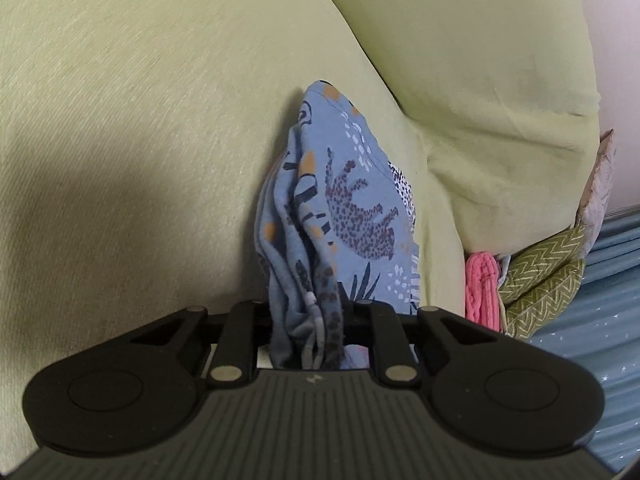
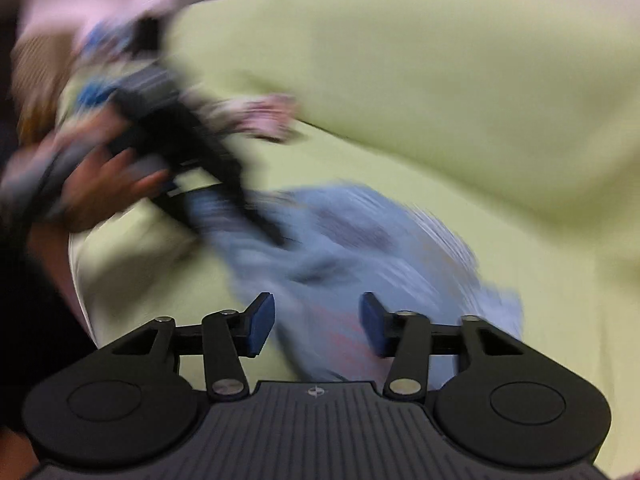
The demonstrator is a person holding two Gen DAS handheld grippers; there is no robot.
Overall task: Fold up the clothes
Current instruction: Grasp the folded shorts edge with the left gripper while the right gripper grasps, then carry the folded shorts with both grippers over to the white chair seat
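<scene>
Left gripper: Your left gripper [image 1: 308,332] is pinching a bunched handful of the blue animal-print garment [image 1: 340,208] at the bottom centre of the left wrist view; the pads are hidden by the gathered cloth.
Right gripper: Your right gripper [image 2: 318,326] is standing spread, blue pads [image 2: 262,322] well apart, with nothing between them, at the lower centre of the right wrist view.
Garment, near end: It is rising out of the left gripper in tight creases, a drawstring cord [image 1: 314,316] trailing at the pinch.
Garment, far end: It is stretching upward to a point at mid-frame, lying against the yellow-green sofa [image 1: 140,140].
Same garment, right view: It is showing as a blurred blue heap [image 2: 360,248] at centre, just ahead of the open pads; whether it is touching them cannot be told.
Your left hand: It is appearing at the left edge of the right view [image 2: 100,184], holding the other tool; heavy blur hides the detail.
Beyond: A pink cloth [image 1: 482,288] and a green zigzag-patterned piece [image 1: 540,284] are wedged at the lower right of the left view, beside the cushion [image 1: 480,80].
Progress: You are looking early in this piece, to my judgement: it is bunched, not spread, and no fold is showing.
Left to do: You are likely needing a second grasp, a flattening on the seat, then the folds.
</scene>
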